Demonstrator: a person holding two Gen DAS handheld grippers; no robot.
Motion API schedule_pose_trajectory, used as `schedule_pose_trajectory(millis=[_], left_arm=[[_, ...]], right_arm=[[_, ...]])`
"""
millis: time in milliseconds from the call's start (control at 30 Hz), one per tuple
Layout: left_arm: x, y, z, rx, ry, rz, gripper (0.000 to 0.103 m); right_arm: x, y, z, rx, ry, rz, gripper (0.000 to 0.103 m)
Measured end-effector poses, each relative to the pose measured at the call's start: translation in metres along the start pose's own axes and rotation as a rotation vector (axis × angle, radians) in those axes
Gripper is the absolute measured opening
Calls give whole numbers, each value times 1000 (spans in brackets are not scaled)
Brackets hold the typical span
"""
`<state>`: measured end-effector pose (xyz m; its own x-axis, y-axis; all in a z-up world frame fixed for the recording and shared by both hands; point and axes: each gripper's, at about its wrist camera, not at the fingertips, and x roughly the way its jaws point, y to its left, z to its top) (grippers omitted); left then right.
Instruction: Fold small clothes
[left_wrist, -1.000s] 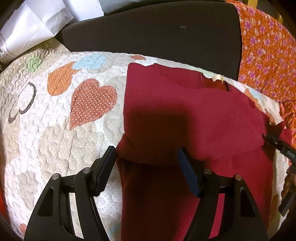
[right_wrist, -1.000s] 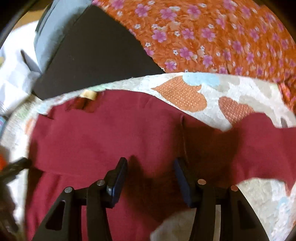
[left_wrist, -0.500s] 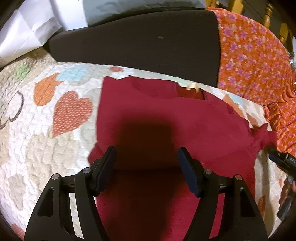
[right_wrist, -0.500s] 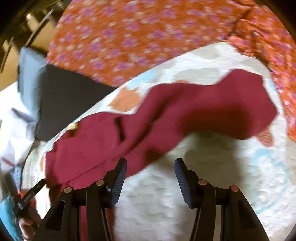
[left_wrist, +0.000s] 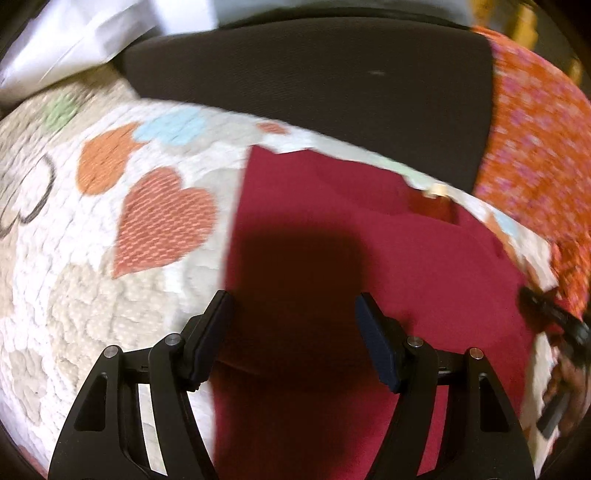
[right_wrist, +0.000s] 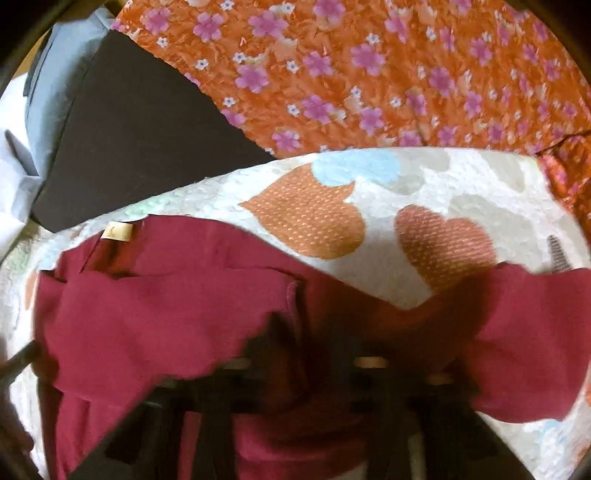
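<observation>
A dark red small garment (left_wrist: 388, 258) lies flat on a quilt with heart patches (left_wrist: 110, 258), its left sleeve folded in across the body. My left gripper (left_wrist: 293, 332) is open and empty, low over the garment's left part. In the right wrist view the garment (right_wrist: 166, 314) spreads across the quilt (right_wrist: 424, 192), and its right sleeve (right_wrist: 535, 332) is draped over my right gripper (right_wrist: 306, 376). Red cloth hides the right fingers, so I cannot tell how the jaws stand. A tan neck label (right_wrist: 118, 233) shows at the collar.
A dark seat cushion (left_wrist: 314, 74) lies behind the quilt. Orange flowered fabric (right_wrist: 369, 74) lies to the right and behind. White paper or bags (left_wrist: 74, 37) sit at the far left. The right gripper's tip (left_wrist: 550, 317) shows at the left view's right edge.
My right gripper has swung back from the sleeve end over the garment, and red cloth now covers its fingers. My left gripper has shifted right and stays open.
</observation>
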<state>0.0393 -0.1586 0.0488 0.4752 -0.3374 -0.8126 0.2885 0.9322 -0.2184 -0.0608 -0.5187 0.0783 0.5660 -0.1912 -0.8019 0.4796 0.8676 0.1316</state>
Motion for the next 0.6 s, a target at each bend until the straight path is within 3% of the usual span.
schedule_pose_trajectory(millis=[100,233,267,300,333,367,467,600], left_arm=[[16,10,0,-47,46,18,69],[11,-1,-1,-2,35,29,70],[9,-4,-2,7,31,30,70],[7,-7,-3,12,25,38,70],[6,-9,-3,14,22,40,70],[6,-12,-2,14,20,38,70],[2,-13,-2,3,18,34,70],[-16,-10,-2,-27,-18,20,70]], right_arm=[[3,4,-4,-45,-5,-37,9],[-23,-19,-6,98,-12,82,9],[-36,-26,-10,130,-32,106,12],[-47,-33,-14,144,-45,111,24],[-60,-43,-22,153,-54,114,43],[-69,-49,-28,161,-59,120,49],[-92,-82,-47,235,-54,132,50],[-100,-139,-68,439,-96,123,50]])
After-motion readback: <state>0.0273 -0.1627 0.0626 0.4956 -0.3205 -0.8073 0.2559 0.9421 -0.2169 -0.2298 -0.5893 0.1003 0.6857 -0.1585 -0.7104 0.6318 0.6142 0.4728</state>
